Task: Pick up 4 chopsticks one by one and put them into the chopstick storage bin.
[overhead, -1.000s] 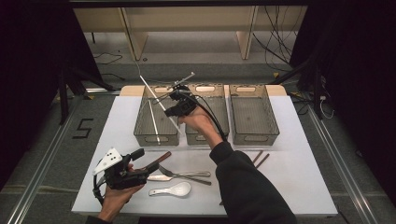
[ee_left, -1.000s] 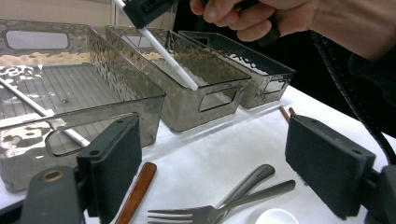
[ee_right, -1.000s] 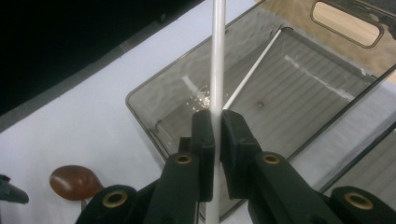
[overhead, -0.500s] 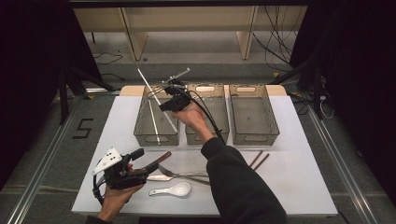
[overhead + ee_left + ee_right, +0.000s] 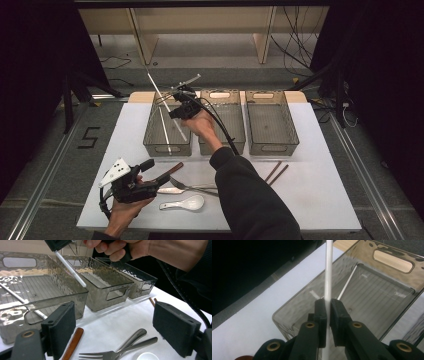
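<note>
Right gripper [image 5: 176,102] fingers clamped on white chopstick [image 5: 328,272] above the far-left bin [image 5: 167,145]. Left gripper [image 5: 165,177] fingers apart, empty, near desk's [image 5: 310,200] near-left corner.

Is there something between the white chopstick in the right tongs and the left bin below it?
Nothing visible blocks it. The right tongs hold the white chopstick above the left bin, which is open on top. One white chopstick in the bin lies along its floor, leaving space beside it.
</note>
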A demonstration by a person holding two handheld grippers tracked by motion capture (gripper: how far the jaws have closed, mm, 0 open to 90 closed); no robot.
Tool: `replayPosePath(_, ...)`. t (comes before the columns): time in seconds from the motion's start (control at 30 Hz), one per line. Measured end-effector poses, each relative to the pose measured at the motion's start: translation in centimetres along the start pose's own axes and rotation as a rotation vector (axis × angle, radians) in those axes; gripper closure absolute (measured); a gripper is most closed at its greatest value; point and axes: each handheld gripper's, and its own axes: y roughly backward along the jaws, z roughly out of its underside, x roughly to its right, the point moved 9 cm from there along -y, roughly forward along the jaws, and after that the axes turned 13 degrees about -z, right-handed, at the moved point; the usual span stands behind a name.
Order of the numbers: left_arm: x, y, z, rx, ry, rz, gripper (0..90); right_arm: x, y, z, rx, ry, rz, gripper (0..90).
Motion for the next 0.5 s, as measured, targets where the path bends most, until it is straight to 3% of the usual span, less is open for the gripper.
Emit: replayPosePath(0.5,0.03,0.02,-0.02,0.001,-0.002,0.002,18.2,0.94,-0.86,0.96,-0.012,-0.025,0.031,84.7)
